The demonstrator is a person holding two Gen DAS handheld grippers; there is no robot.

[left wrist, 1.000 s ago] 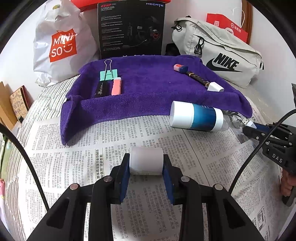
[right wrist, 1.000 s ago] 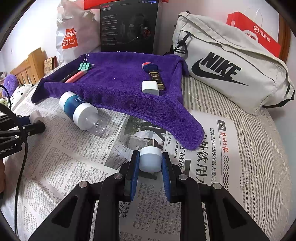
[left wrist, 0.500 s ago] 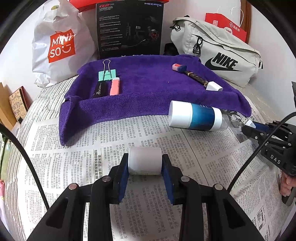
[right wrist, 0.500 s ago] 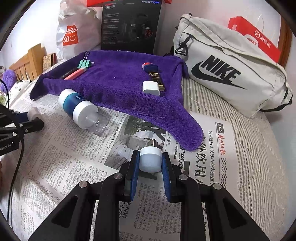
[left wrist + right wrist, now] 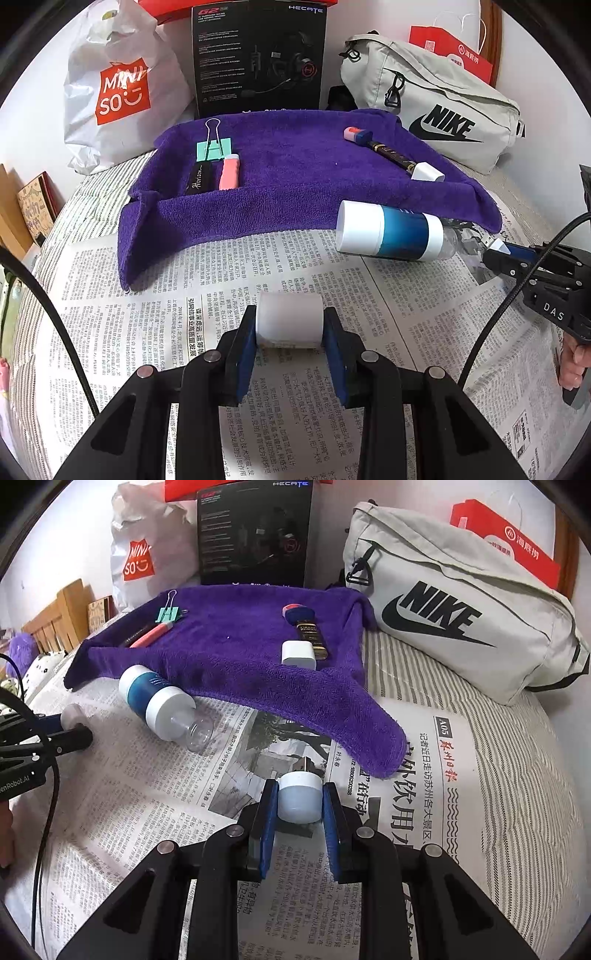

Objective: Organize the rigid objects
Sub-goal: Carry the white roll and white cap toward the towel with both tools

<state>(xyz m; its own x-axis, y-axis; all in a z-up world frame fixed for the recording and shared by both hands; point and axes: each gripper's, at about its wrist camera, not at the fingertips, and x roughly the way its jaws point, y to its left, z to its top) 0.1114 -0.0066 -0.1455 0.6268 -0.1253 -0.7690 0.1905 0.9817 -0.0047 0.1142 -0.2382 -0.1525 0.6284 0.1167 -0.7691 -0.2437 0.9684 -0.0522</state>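
Observation:
My left gripper (image 5: 290,328) is shut on a white cylinder (image 5: 290,319) just above the newspaper (image 5: 147,332). My right gripper (image 5: 299,805) is shut on a small white USB plug (image 5: 299,795), near the purple towel's (image 5: 240,650) front corner. On the towel (image 5: 295,162) lie a green binder clip (image 5: 213,149), a black pen (image 5: 199,177), a pink marker (image 5: 229,175), a pink-and-blue eraser (image 5: 354,133), a dark stick (image 5: 391,155) and a white charger (image 5: 426,171). A blue-and-white bottle (image 5: 388,232) lies on its side between both grippers.
A Miniso bag (image 5: 118,85), a black headset box (image 5: 258,55), a grey Nike bag (image 5: 436,103) and a red bag (image 5: 454,55) line the back wall. The striped bedcover (image 5: 517,775) shows to the right. A wooden headboard (image 5: 55,624) stands at the left.
Both views have shifted slightly; the grippers hold their objects as before. The right gripper has edged a little toward the towel.

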